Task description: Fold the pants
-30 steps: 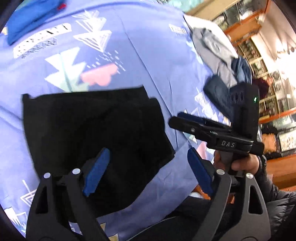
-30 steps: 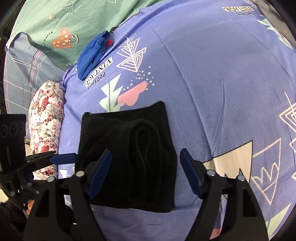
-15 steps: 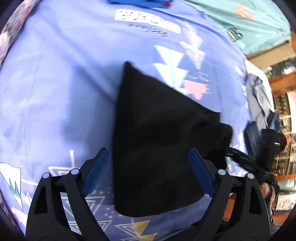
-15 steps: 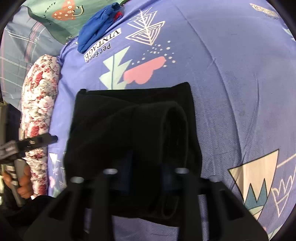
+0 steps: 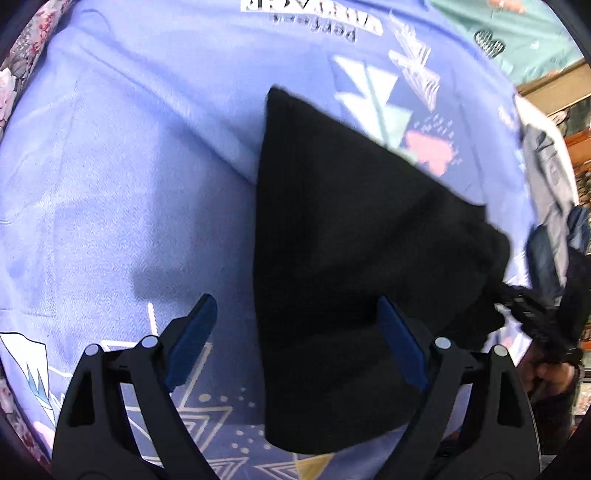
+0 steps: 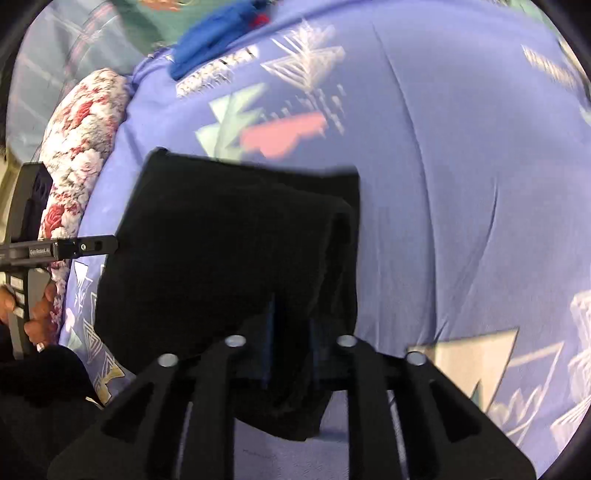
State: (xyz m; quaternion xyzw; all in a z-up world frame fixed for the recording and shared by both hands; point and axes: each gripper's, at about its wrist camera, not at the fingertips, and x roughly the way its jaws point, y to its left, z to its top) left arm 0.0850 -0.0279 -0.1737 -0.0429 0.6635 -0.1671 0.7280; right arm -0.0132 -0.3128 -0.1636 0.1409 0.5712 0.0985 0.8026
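The black pants (image 5: 351, 251) lie folded into a thick bundle on the purple patterned bedsheet (image 5: 129, 166). In the right wrist view the pants (image 6: 229, 251) fill the middle. My right gripper (image 6: 290, 332) is shut on the near edge of the pants, its blue pads pressed into the cloth. My left gripper (image 5: 295, 343) is open, its right finger over the pants' near edge and its left finger over bare sheet. The left gripper also shows in the right wrist view (image 6: 88, 245) at the pants' left edge. The right gripper shows in the left wrist view (image 5: 532, 317) at the pants' right corner.
A floral pillow (image 6: 81, 155) lies at the left edge of the bed. A blue garment (image 6: 218, 33) lies at the far end. Grey and dark clothes (image 5: 550, 192) are piled at the right side, with wooden shelves (image 5: 576, 110) beyond.
My right gripper closed on the near edge of the pants. My left gripper swung round to the pants' left side and stays open.
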